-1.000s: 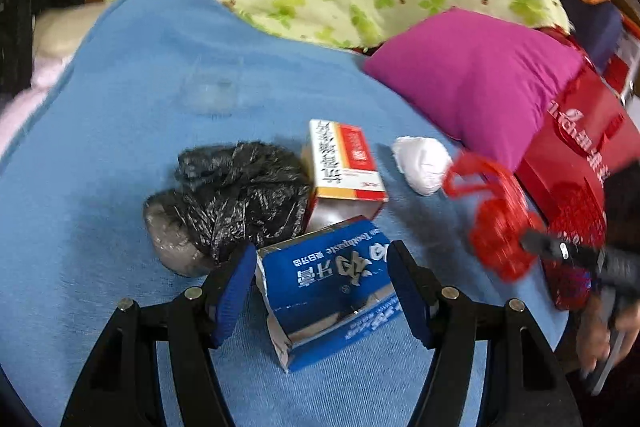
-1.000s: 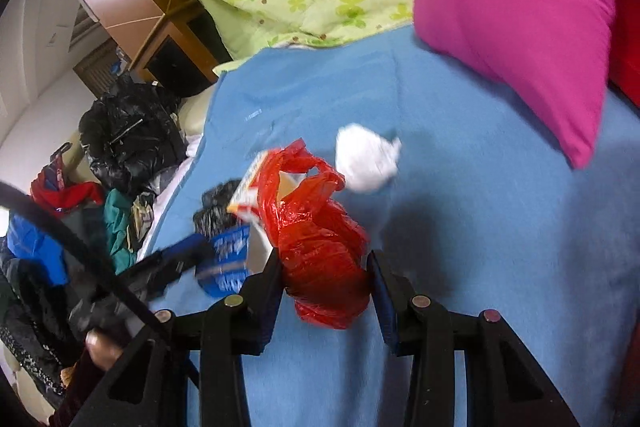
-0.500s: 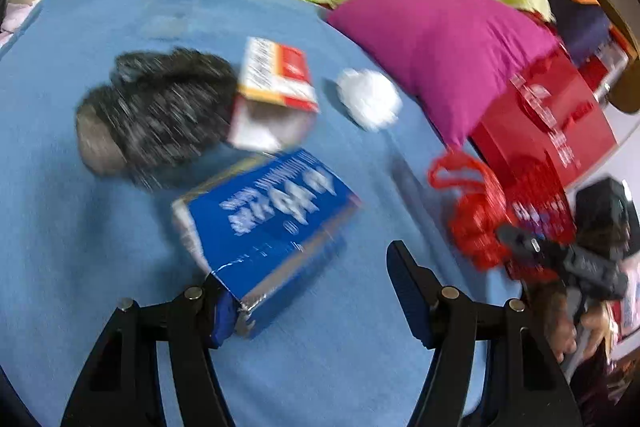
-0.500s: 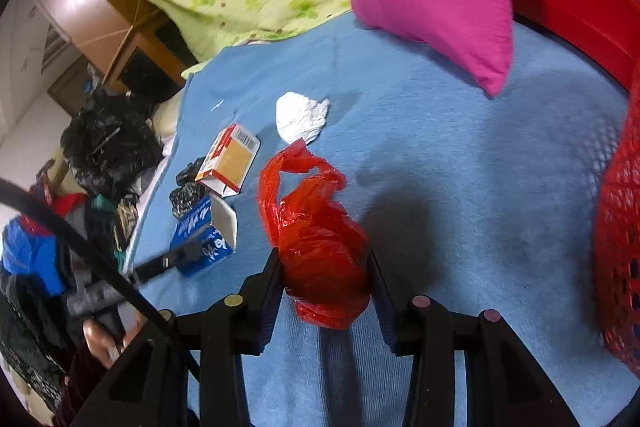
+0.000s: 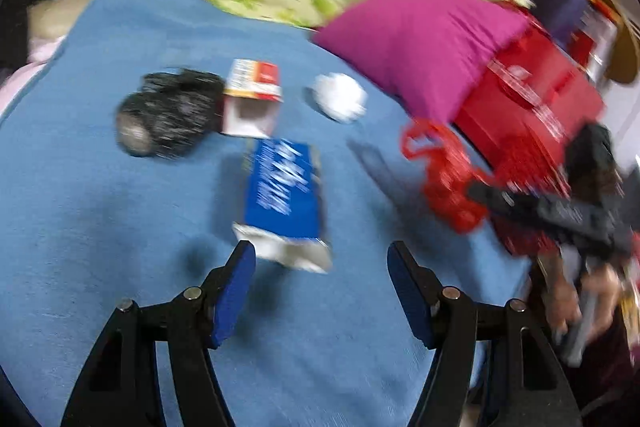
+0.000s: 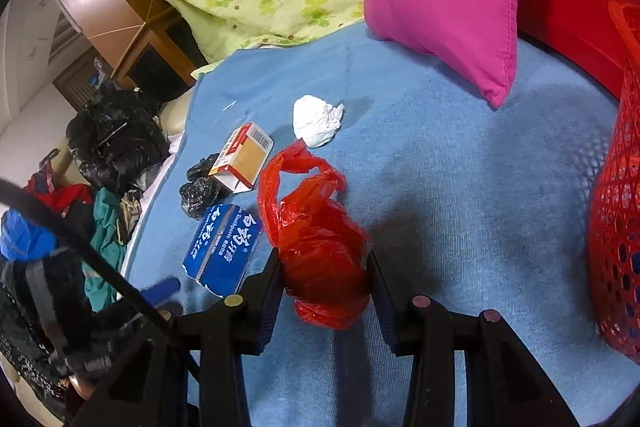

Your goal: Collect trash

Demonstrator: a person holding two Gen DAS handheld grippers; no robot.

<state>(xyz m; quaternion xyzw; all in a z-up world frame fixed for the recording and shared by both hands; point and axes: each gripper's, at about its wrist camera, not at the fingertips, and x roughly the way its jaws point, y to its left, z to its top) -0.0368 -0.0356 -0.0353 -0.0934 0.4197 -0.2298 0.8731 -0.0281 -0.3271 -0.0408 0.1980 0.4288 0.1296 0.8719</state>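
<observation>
Right gripper is clamped on the crumpled red plastic bag above the blue blanket. Left gripper spread wide, gripping nothing; the blue toothpaste carton lies just beyond its fingers. Farther off: white tissue wad, black plastic bag, red-and-white small box.

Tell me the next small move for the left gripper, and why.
Probably ease the left gripper forward and close on the blue box. Its jaws stand open and empty, with the box's torn end just ahead between them, lying loose on the blanket. The right gripper is already shut on the red bag.
</observation>
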